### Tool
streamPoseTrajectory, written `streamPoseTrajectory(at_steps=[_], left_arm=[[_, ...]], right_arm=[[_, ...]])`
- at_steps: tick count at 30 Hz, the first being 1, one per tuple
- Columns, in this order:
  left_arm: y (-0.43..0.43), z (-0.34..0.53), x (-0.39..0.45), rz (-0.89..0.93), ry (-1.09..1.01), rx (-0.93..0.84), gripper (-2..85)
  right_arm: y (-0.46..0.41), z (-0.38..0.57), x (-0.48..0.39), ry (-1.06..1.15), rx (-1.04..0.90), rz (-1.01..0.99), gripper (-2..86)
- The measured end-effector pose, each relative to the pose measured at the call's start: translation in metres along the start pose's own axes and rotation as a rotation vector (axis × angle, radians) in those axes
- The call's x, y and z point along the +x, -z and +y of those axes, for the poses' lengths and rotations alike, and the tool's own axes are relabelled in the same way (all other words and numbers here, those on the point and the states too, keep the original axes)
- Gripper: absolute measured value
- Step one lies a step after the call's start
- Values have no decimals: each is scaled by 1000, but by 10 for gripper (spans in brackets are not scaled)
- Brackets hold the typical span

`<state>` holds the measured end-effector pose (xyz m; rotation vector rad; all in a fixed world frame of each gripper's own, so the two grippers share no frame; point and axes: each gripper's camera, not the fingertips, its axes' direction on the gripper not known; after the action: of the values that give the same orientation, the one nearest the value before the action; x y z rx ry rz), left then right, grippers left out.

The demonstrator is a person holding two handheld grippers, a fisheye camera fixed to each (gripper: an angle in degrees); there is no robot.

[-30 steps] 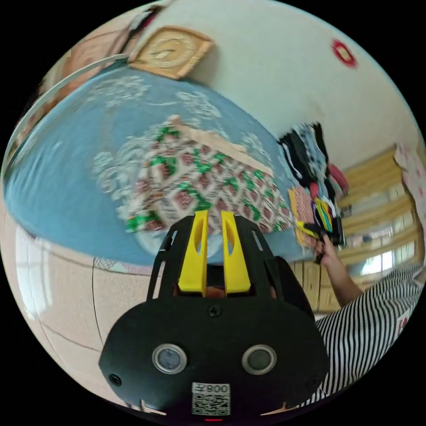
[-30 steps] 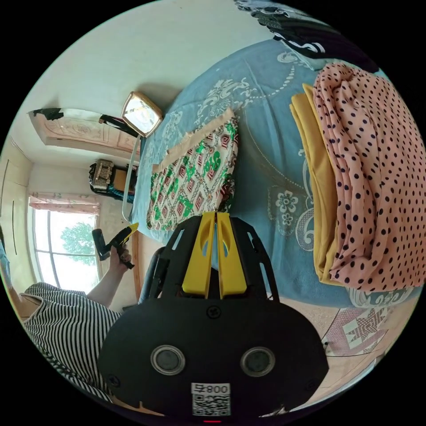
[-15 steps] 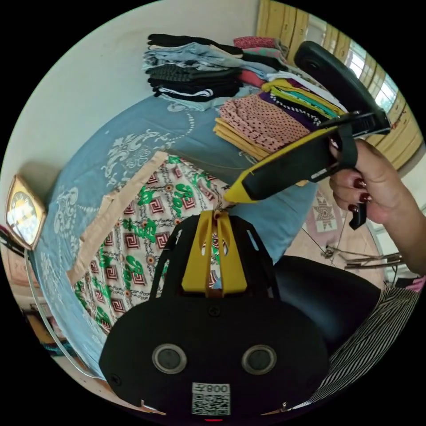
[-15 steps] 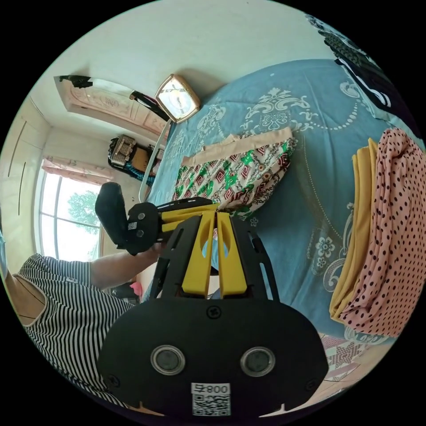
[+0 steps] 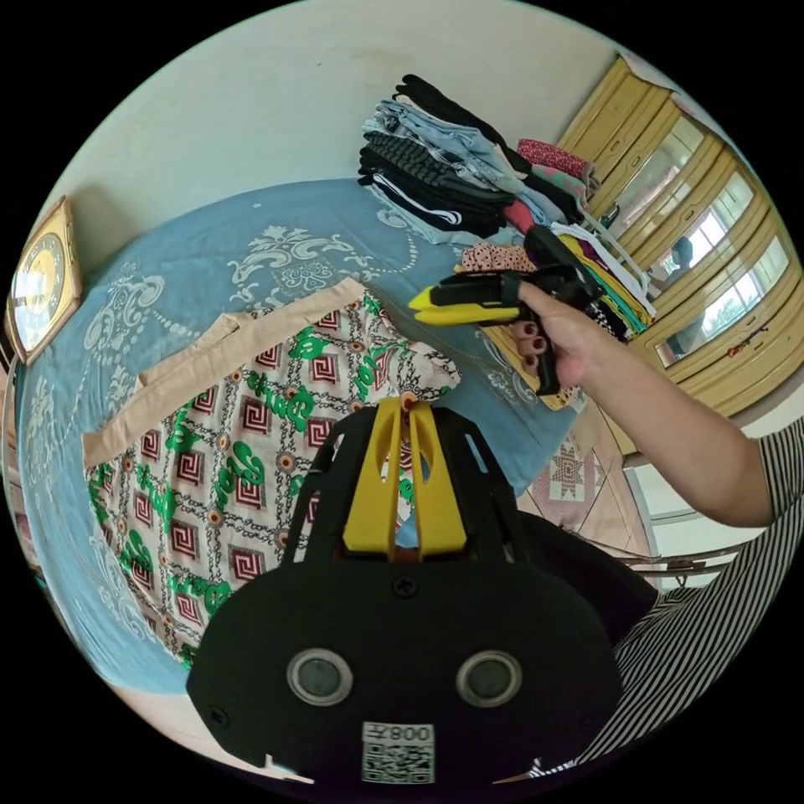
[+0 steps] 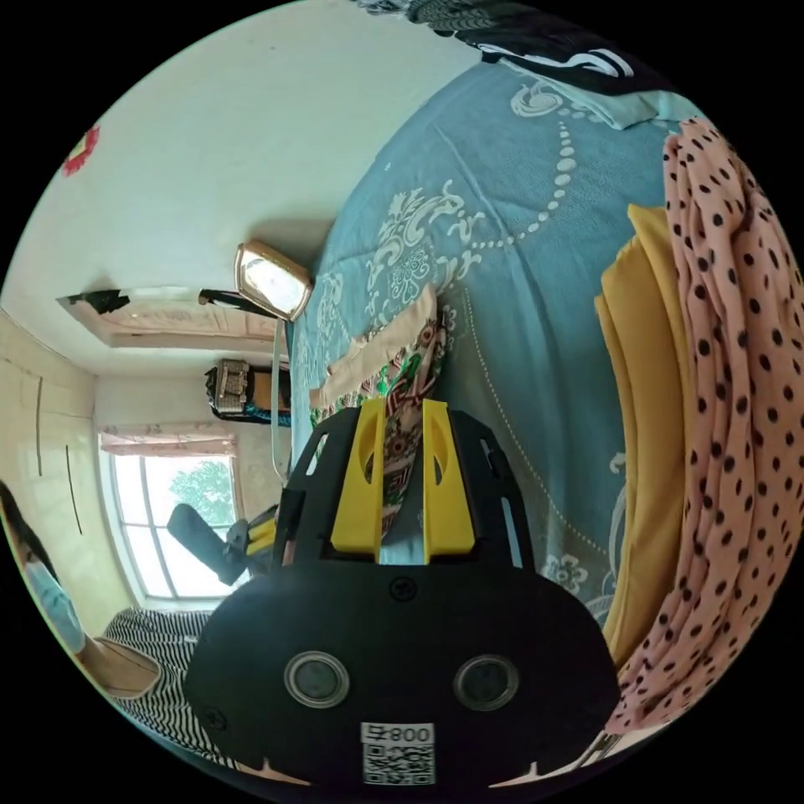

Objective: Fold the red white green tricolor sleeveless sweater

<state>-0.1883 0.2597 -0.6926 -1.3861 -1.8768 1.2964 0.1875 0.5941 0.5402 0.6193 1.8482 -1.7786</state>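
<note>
The red, white and green patterned sweater with beige trim lies spread on the blue bedspread. My left gripper is shut on a bunched corner of the sweater at the near bed edge. A hand holds my right gripper just above the bed beyond that corner, near the cloth piles. In the right gripper view, my right gripper is open with a clear gap between its jaws, and the sweater lies behind them, untouched. The left gripper peeks out at the lower left.
Stacks of folded clothes stand at the far end of the bed. A pink dotted cloth lies on a folded yellow one close to my right gripper. A clock leans on the wall. Wooden cupboards stand beyond the bed.
My left gripper went from open to shut on the sweater's corner. My right gripper, shut before, has opened and drawn away from the left one toward the piles.
</note>
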Motion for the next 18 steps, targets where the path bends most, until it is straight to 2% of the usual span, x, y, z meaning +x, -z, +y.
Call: streamPoseTrajectory(at_steps=[7, 18], left_arm=[[-13, 2, 6, 25, -36, -14, 12], [-20, 19, -6, 63, -78, -22, 12]], right_arm=[[-43, -52, -17, -64, -21, 42, 81], [-96, -81, -56, -86, -54, 86, 11]])
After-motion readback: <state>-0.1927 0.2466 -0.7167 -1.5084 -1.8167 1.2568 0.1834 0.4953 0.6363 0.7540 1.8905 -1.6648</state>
